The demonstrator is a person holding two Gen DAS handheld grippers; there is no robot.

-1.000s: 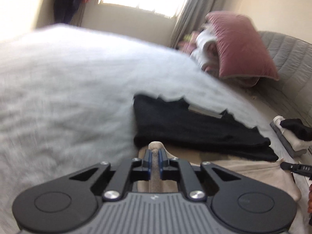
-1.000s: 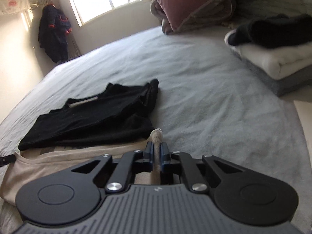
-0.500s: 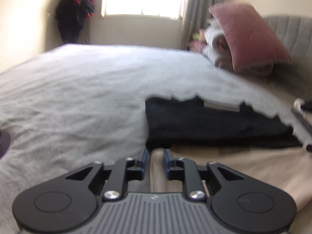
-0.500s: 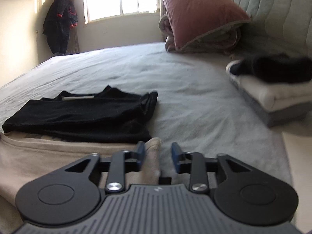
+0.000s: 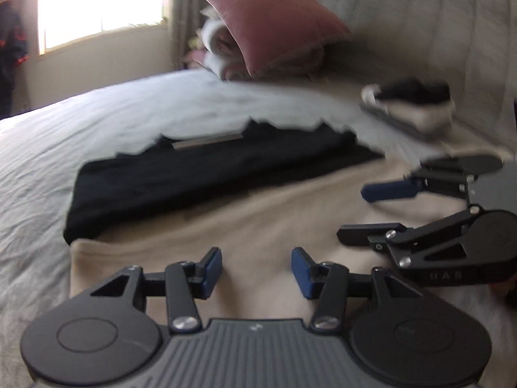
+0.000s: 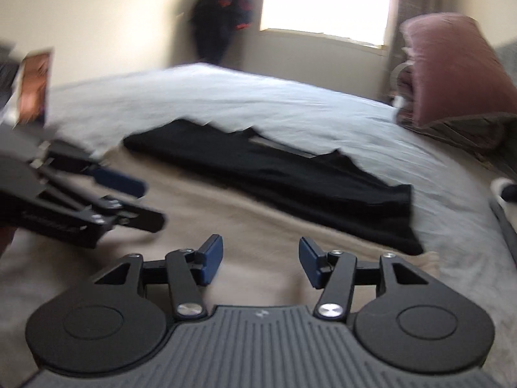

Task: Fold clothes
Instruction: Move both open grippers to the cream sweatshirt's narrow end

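A beige garment (image 5: 258,226) lies flat on the bed, with a folded black garment (image 5: 210,174) along its far edge. My left gripper (image 5: 257,270) hovers over the beige cloth, its jaws opening with nothing pinched between them. My right gripper (image 6: 260,263) is also over the beige garment (image 6: 226,226), jaws opening and empty, with the black garment (image 6: 290,177) beyond it. Each gripper appears in the other's view, turned on its side: the right gripper (image 5: 371,213) at the right, the left gripper (image 6: 139,200) at the left.
The grey bedsheet (image 5: 129,113) spreads to the left and back. A pink pillow (image 5: 274,22) leans on the padded headboard (image 5: 420,32). A folded stack of clothes (image 5: 416,110) sits at the right. A dark jacket (image 6: 223,16) hangs by the window.
Both grippers were shut on the beige garment's edge; they have let go and opened. Both have rolled and swung inward, so each now sees the other.
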